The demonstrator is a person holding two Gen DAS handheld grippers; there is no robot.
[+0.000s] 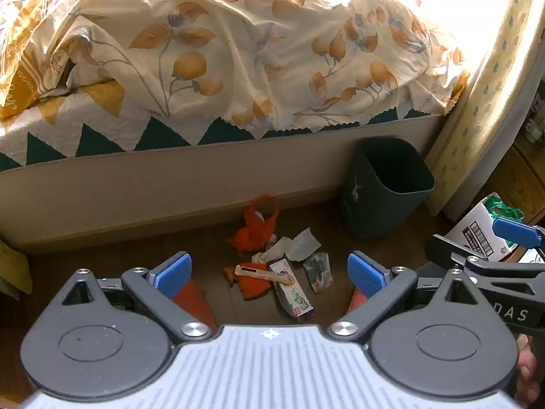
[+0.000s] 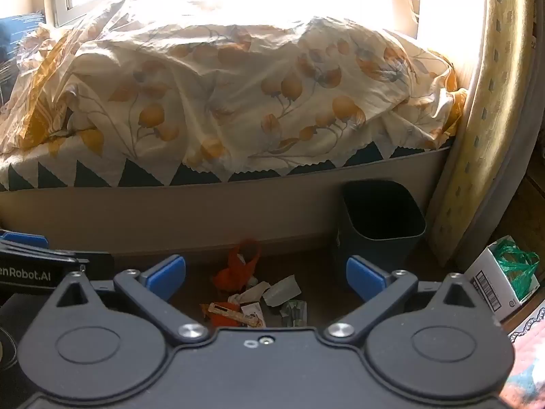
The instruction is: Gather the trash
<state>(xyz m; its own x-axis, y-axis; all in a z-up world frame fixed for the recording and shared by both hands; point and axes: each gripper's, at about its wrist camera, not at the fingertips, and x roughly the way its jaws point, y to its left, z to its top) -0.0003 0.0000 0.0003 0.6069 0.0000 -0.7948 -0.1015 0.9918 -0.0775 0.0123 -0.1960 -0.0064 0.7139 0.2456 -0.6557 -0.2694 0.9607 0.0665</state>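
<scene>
A bed with a cream duvet printed with orange leaves [image 1: 259, 54] fills the far side of the scene, its beige base [image 1: 170, 184] running left to right along the floor. A dark green plastic waste bin [image 1: 388, 184] stands upright against that base at the far right, mouth open upward, with a patterned yellow upright panel [image 1: 483, 102] just beside it on the right. Farther right sits a white cardboard box holding a green plastic bag [image 2: 504, 272].

The litter lies on the brown wooden floor [image 1: 211, 238], near the bed base and left of the bin: an orange mesh net bag [image 1: 259, 228] farthest, crumpled white paper scraps [image 1: 289, 247] in the middle, a long printed snack wrapper [image 1: 294, 294] nearest, its long axis running near-to-far, tilted slightly left.

The left gripper [image 1: 269, 272] and right gripper [image 2: 265, 272] both hang above the litter with jaws spread wide, holding nothing.
</scene>
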